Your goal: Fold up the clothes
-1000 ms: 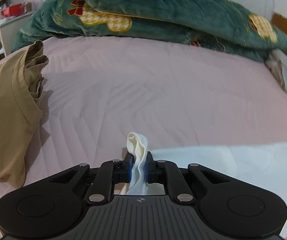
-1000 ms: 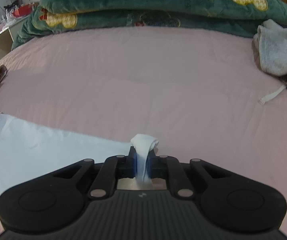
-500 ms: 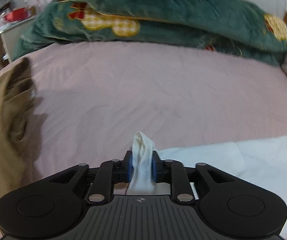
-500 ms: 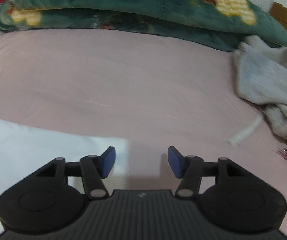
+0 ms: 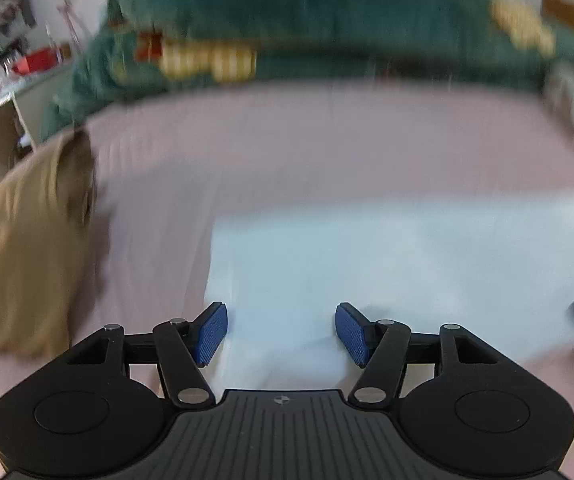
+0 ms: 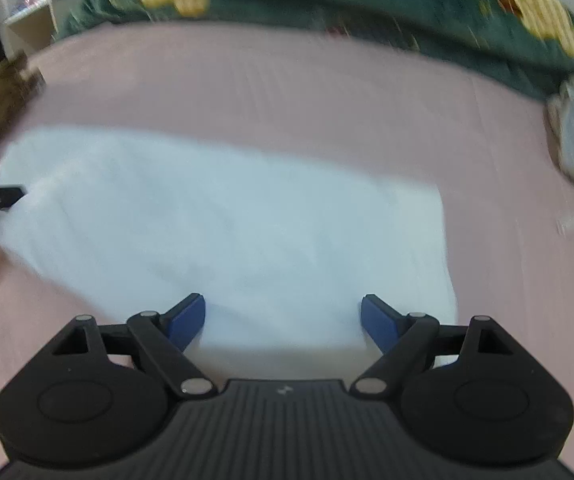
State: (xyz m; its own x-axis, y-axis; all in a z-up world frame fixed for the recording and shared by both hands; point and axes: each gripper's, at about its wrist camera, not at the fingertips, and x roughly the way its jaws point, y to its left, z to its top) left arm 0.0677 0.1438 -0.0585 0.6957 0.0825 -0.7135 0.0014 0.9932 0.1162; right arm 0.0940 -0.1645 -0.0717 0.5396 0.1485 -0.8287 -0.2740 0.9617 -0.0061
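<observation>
With the jaws of our left gripper [image 5: 281, 330] and right gripper [image 6: 283, 322] just opened wide and empty, the flat white cloth garment [image 5: 399, 264] lay beneath and ahead of them, where we judged a careless sweep could rumple its fold.

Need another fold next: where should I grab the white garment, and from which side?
Take the white garment at its two near corners, one per gripper, coming in low from the near edge. It lies flat on the pink bedspread, so only edges offer anything to pinch.
</observation>
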